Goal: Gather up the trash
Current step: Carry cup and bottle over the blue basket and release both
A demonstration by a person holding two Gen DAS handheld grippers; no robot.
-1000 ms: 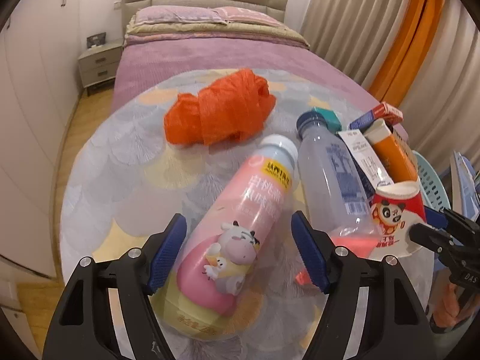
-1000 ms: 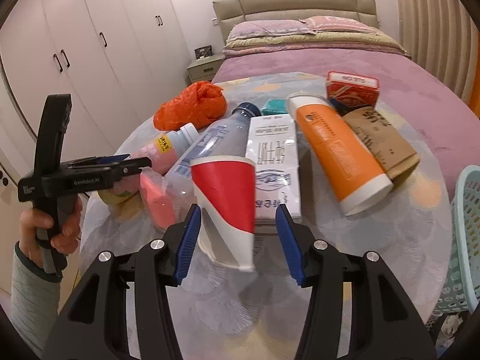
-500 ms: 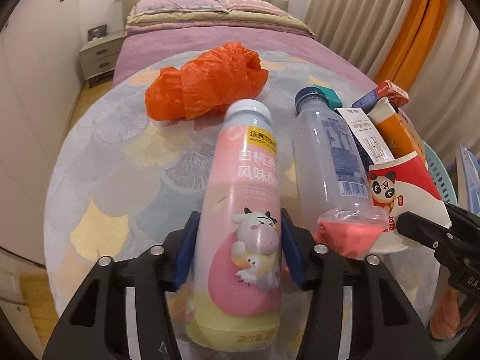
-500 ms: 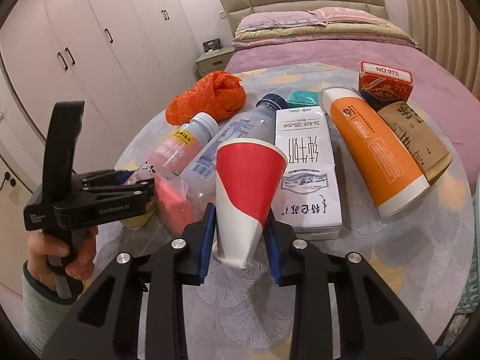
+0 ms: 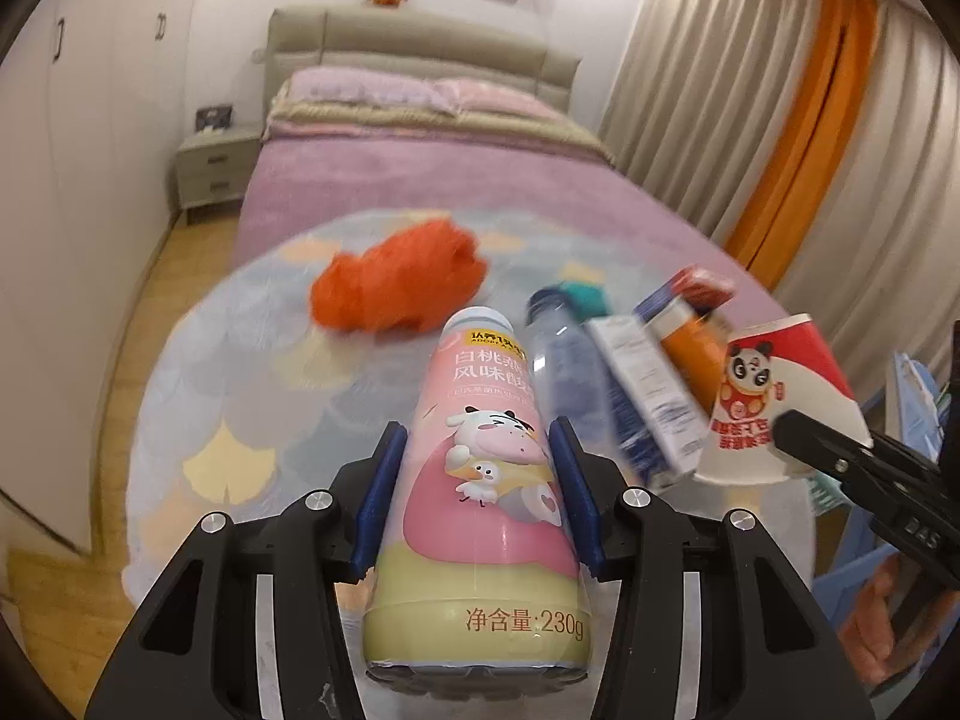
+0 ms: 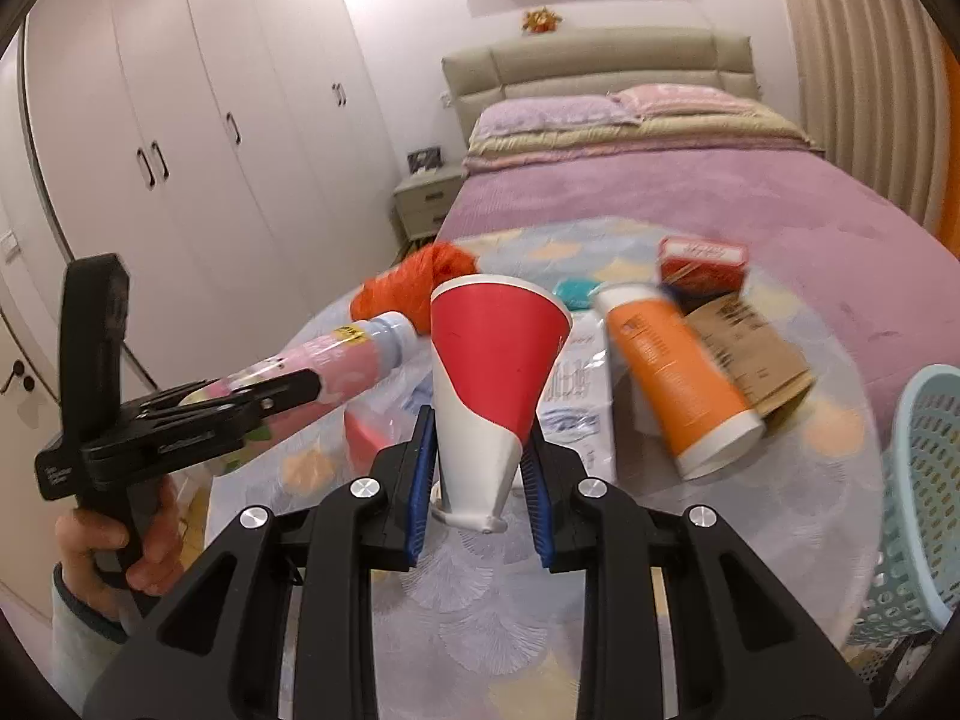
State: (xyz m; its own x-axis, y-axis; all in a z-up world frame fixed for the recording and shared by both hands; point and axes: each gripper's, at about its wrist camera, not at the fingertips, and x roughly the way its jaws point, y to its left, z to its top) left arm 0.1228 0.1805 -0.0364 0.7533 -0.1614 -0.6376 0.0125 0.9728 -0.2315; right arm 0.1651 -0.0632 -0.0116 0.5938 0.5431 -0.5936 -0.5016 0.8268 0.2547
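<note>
My left gripper [image 5: 477,480] is shut on a pink yoghurt bottle [image 5: 480,480] with a cartoon cow and holds it lifted above the round table [image 5: 252,420]. The bottle also shows in the right wrist view [image 6: 336,360]. My right gripper [image 6: 480,468] is shut on a squashed red-and-white paper cup [image 6: 492,372], also lifted; the cup's panda side shows in the left wrist view [image 5: 774,396]. On the table lie an orange plastic bag [image 5: 396,282], a clear bottle [image 5: 564,360], a white carton [image 5: 648,396], an orange tube [image 6: 678,372] and a red box [image 6: 702,258].
A light blue plastic basket [image 6: 924,480] stands at the table's right edge. A brown paper bag [image 6: 756,342] and a teal item [image 6: 576,291] lie on the table. A bed [image 5: 432,180] is behind, wardrobes [image 6: 180,120] at the left, curtains [image 5: 780,120] at the right.
Both grippers closed from open onto their objects, then lifted them off the table: the left with the yoghurt bottle, the right with the paper cup.
</note>
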